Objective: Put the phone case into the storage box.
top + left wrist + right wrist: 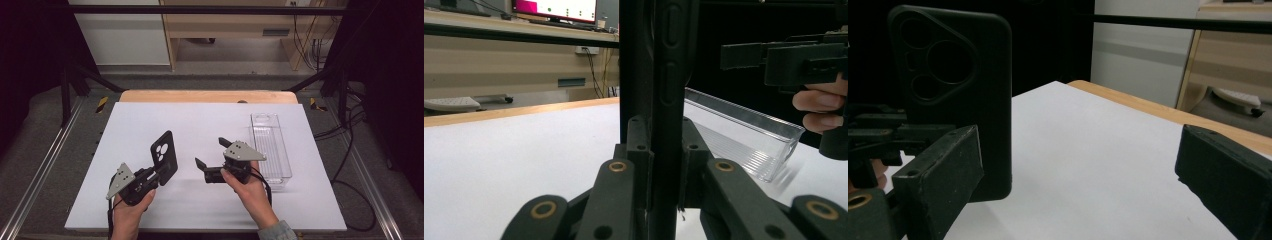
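While clamped on an upright phone case (164, 155), left gripper (150, 179) tilted inward, right gripper (212, 159) spread apart, facing it.

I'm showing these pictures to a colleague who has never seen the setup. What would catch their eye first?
Probably the black phone case, held upright off the white table left of centre, pinched at its lower end by the left hand-held gripper. Next, the right hand-held gripper beside it, jaws wide open and turned toward the case. A clear plastic tray lies at the table's right.
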A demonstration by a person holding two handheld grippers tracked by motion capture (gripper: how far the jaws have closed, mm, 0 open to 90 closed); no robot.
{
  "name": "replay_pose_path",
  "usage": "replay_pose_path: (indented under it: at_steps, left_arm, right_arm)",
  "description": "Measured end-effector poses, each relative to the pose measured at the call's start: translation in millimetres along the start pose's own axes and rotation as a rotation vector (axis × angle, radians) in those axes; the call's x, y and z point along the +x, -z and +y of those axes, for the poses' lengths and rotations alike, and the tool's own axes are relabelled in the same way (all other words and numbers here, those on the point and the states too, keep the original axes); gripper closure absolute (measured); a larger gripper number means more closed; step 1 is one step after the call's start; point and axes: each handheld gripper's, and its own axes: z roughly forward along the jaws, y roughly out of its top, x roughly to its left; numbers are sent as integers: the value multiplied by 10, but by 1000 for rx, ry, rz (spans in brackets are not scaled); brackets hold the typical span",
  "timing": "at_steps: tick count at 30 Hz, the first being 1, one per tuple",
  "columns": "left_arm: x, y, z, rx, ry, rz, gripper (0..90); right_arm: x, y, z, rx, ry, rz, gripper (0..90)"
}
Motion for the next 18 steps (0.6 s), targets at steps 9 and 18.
replay_pose_path:
  at_steps: [9, 18]
  left_arm:
    - [-68, -45, -9, 8, -9, -28, 803]
    - [-155, -84, -15, 24, -31, -49, 803]
  right_arm:
    - [129, -83, -37, 0, -63, 64, 46]
    - [283, -131, -33, -22, -127, 116, 36]
